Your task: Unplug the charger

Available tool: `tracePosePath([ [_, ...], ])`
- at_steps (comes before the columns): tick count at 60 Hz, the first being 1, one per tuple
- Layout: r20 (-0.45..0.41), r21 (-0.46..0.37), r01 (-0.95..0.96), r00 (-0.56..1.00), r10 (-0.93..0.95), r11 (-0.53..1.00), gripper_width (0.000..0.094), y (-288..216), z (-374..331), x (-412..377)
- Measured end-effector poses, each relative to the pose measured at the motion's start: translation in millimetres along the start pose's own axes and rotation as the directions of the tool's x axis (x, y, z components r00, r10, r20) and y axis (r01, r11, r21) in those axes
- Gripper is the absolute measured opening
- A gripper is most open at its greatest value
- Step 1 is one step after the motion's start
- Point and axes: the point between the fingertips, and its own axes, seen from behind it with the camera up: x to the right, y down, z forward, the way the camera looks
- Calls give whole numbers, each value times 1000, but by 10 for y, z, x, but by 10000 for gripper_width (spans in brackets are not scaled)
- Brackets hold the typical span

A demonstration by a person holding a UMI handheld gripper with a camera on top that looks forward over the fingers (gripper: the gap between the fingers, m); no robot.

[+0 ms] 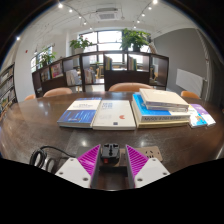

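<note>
A black charger (111, 154) with a small red mark on its front stands between my fingers, on what looks like a white power strip (151, 153) that runs off to the right on the dark wooden table (30, 125). My gripper (112, 147) is open. Its purple pads (90, 157) flank the charger with a narrow gap at each side. The charger's base and its plug are hidden behind it and the gripper body.
A coiled black cable (43, 157) lies just left of the left finger. Beyond the fingers lie a blue book (78, 113), a white book (115, 113), a stack of books (160, 102) and a colourful booklet (203, 116). Chairs (58, 92) stand along the table's far edge.
</note>
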Motion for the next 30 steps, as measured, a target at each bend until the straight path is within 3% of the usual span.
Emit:
tracePosePath([
  [4, 0, 6, -7, 1000, 7, 1000, 352, 30, -13, -20],
  [12, -9, 1, 6, 1000, -6, 1000, 275, 30, -5, -14],
  [13, -10, -8, 18, 1000, -18, 1000, 247, 29, -4, -15],
  [14, 5, -5, 27, 1000, -27, 1000, 159, 5, 1, -91],
  [24, 16, -124, -13, 1000, 15, 992, 121, 16, 1, -41],
  [26, 16, -63, 14, 1000, -13, 998, 120, -263, -118, -61],
  [30, 13, 177, -18, 1000, 16, 984, 119, -1533, -677, 170],
])
